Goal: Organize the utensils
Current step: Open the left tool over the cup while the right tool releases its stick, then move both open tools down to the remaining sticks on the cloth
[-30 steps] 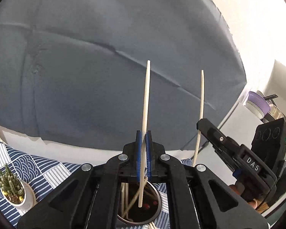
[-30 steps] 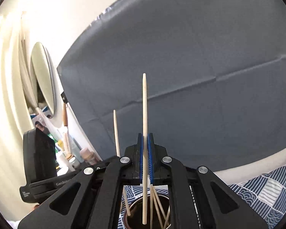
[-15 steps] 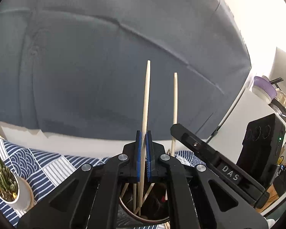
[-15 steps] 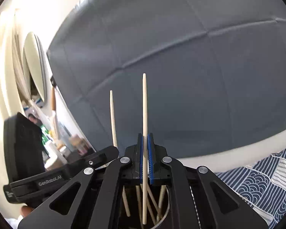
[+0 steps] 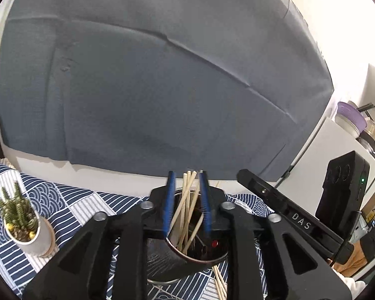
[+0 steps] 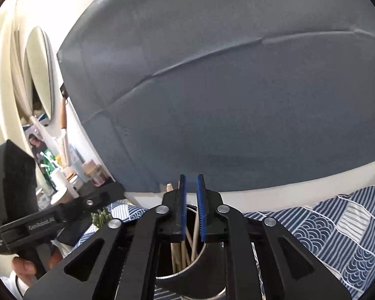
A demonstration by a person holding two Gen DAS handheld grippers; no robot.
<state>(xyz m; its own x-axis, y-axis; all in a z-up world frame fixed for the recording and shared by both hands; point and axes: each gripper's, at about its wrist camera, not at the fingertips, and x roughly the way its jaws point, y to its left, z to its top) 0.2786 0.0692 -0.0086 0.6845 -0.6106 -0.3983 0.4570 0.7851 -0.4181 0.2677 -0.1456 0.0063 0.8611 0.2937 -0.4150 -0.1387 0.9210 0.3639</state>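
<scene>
Left wrist view: the left gripper (image 5: 186, 200) is seen spread just above the dark cup (image 5: 187, 255) on the patterned cloth (image 5: 70, 207), chopsticks (image 5: 185, 207) standing inside, the right gripper (image 6: 190, 207) likewise parted, so further loose sticks (image 5: 218, 282) beside the cup are judged to be fetched next.

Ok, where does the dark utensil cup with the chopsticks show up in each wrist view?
Left wrist: the cup sits bottom centre, below the open left claw, chopsticks leaning inside it.
Right wrist: the cup sits bottom centre, under the open right claw.
Shared landmark: the blue patterned tablecloth under it.
</scene>
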